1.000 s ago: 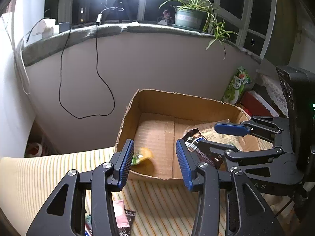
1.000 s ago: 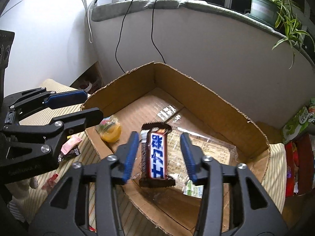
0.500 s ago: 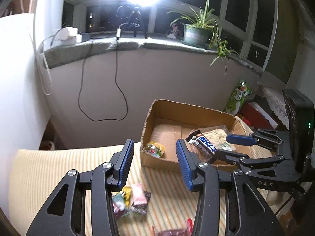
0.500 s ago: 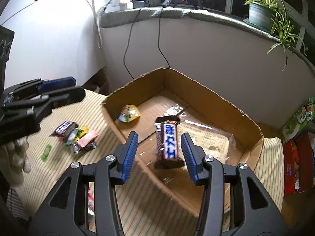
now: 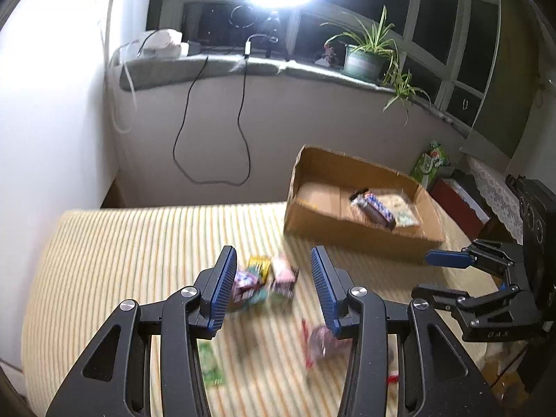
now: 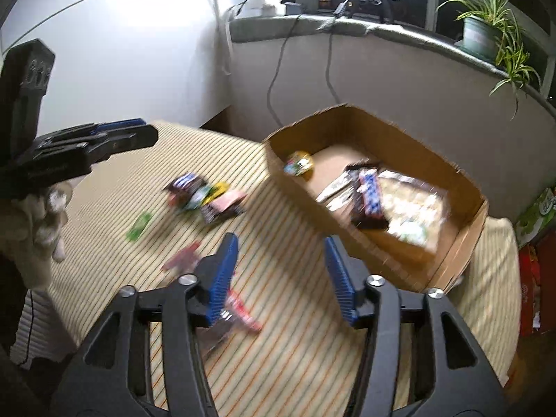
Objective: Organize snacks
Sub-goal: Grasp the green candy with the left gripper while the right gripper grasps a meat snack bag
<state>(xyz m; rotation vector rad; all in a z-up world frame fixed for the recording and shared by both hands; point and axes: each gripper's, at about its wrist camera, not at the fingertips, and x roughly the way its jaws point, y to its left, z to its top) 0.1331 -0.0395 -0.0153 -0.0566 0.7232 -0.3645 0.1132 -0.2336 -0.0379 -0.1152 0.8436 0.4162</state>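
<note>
Cardboard box (image 6: 410, 146) holds blue-labelled chocolate bar (image 6: 369, 198), text blurred. Left gripper (image 5: 274, 286) fingers apart, empty; right gripper (image 6: 282, 274) fingers opening, empty.

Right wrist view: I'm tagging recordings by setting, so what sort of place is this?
Most likely a home, a room or enclosed balcony by a window at night. A potted plant stands on the window ledge, a striped cloth covers the surface, and a cardboard box holds snacks.
</note>
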